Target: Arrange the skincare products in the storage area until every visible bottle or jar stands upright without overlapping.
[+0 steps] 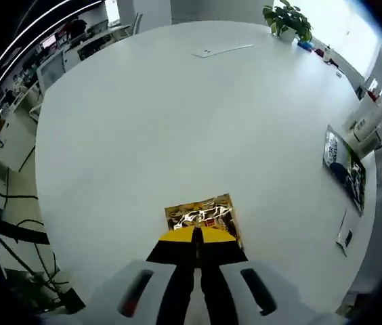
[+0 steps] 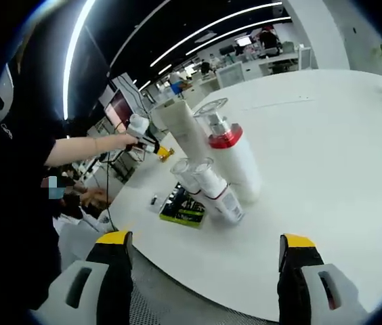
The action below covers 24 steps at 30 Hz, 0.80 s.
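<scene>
Right gripper view: four white bottles (image 2: 213, 169) stand clustered on the desk (image 2: 326, 169) at 11 o'clock, one red-collared; labels unreadable. Right claw (image 2: 204, 261) spread wide, holding nothing. Left claw (image 1: 198, 237) clenched on one gold packet (image 1: 201, 215).

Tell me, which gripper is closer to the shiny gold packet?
Left. Its jaws are shut right on the gold packet at the table's near edge. The right gripper hangs open off the table, facing the bottles.

Our left gripper (image 1: 197, 237), fingers (image 1: 177, 245) together, meets a gold packet (image 1: 200, 213) on the white table (image 1: 177, 115).
</scene>
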Available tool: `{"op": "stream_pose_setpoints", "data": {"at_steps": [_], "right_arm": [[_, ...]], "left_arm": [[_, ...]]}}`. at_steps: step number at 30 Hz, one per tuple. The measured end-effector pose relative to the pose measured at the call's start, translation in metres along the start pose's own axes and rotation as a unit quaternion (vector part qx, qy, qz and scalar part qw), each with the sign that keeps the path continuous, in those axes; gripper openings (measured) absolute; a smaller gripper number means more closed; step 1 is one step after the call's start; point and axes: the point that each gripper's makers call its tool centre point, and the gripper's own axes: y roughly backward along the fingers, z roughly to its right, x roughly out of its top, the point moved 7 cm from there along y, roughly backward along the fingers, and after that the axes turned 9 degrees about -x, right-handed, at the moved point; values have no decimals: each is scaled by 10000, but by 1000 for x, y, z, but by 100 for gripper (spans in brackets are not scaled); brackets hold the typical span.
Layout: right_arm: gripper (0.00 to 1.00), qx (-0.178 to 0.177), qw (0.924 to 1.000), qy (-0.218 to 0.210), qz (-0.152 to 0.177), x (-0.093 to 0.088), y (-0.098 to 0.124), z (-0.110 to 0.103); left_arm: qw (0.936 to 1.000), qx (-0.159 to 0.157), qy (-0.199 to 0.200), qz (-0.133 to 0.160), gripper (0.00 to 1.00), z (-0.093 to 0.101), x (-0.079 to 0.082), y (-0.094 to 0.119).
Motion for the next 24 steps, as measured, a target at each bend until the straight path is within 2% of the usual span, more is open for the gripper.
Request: {"op": "stream_pose_setpoints", "data": {"at_steps": [2,3,6,7,10,11,12,13,14,15,16,17,19,22,24], "right_arm": [[93,19,10000,77,-21,-1,0,-2],[93,30,9999,99,-12,-1,0,-2],[93,32,9999,107,13,0,1,-1],[93,41,9999,99,35,0,2,-1],[93,42,9999,72,82,2,3,0],[93,43,9999,58,90,2,3,1],[93,43,9999,56,95,2,3,1],[93,47,9999,47,105,2,3,1],[92,45,9999,46,113,2,3,0],[92,47,9999,45,120,3,3,0],[92,49,9999,39,120,3,3,0],[92,52,9999,35,119,3,3,0],[93,56,9999,23,117,3,3,3],[93,53,9999,-10,138,3,4,2],[93,40,9999,-27,150,4,4,3]], "left_arm": [[10000,31,64,39,0,16,-7,3],[9996,120,239,81,0,19,-7,5],[9977,95,645,166,0,35,-8,4],[9977,92,650,164,0,39,-8,3],[10000,0,56,9,6,56,-3,6],[9996,3,-264,-24,11,69,2,11],[9988,7,-496,-33,19,73,6,13],[9947,-42,-1024,-55,23,64,5,11],[9909,-48,-1342,-128,25,62,6,11],[9860,-126,-1641,-251,26,78,19,15],[9846,-181,-1707,-336,25,82,23,15],[9816,-191,-1850,-437,25,60,18,13],[9774,-280,-2000,-622,23,51,22,11],[9756,-429,-2004,-785,22,41,33,6],[9748,-545,-1944,-949,22,52,39,5]]}}
